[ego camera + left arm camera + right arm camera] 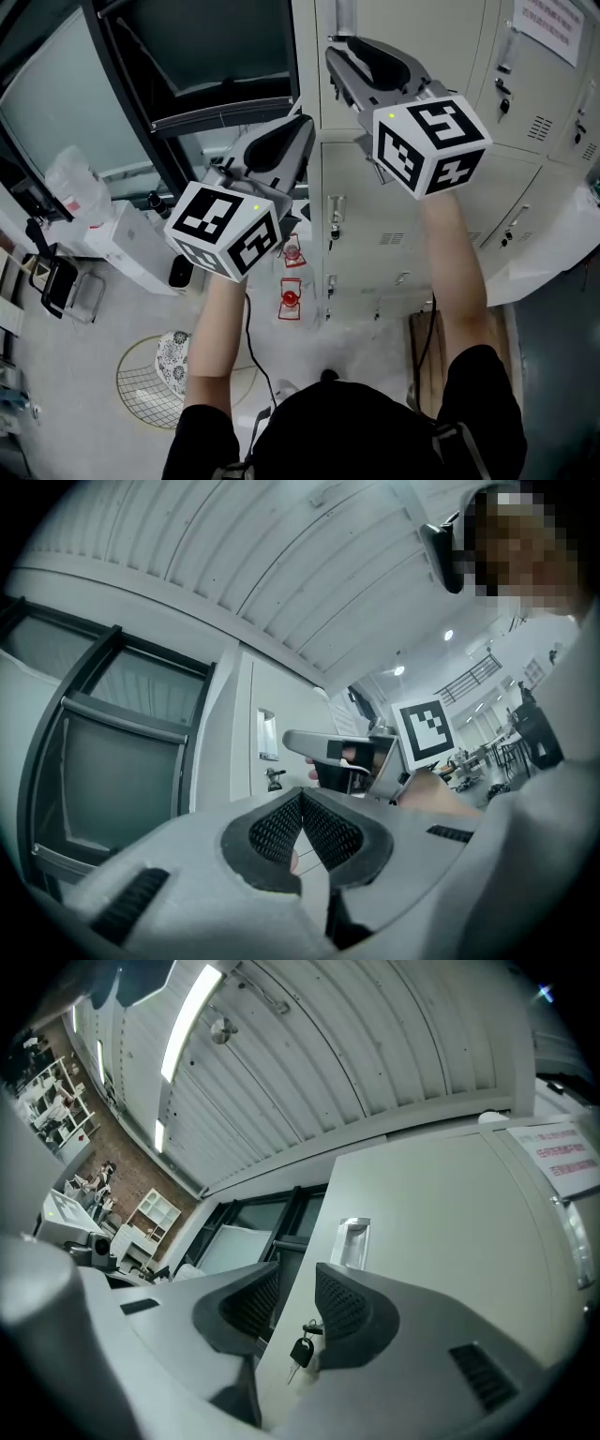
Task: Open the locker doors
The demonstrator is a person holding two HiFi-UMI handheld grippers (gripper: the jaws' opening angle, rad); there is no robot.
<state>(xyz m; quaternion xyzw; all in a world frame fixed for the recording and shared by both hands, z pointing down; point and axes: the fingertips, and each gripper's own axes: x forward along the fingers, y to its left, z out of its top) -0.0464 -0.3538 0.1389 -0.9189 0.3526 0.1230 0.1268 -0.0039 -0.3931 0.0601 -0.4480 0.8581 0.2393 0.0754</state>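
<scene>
Grey lockers (412,234) fill the upper right of the head view. My right gripper (337,54) is raised against a top locker door (441,1241). In the right gripper view its jaws stand apart astride the door's left edge, with no pad pressing on it. A recessed handle (352,1241) sits just beyond them, and a key (301,1350) hangs from the lock below. My left gripper (298,114) is held lower and to the left, off the lockers, with its jaws meeting at the tip (302,795) on nothing. The left gripper view also catches the right gripper (323,747) at that door.
A dark-framed window (187,56) adjoins the lockers on the left. On the floor below are red items (291,298), a round wire basket (155,384), white boxes (122,239) and a cable (251,347). A paper notice (553,23) hangs on a locker at far right.
</scene>
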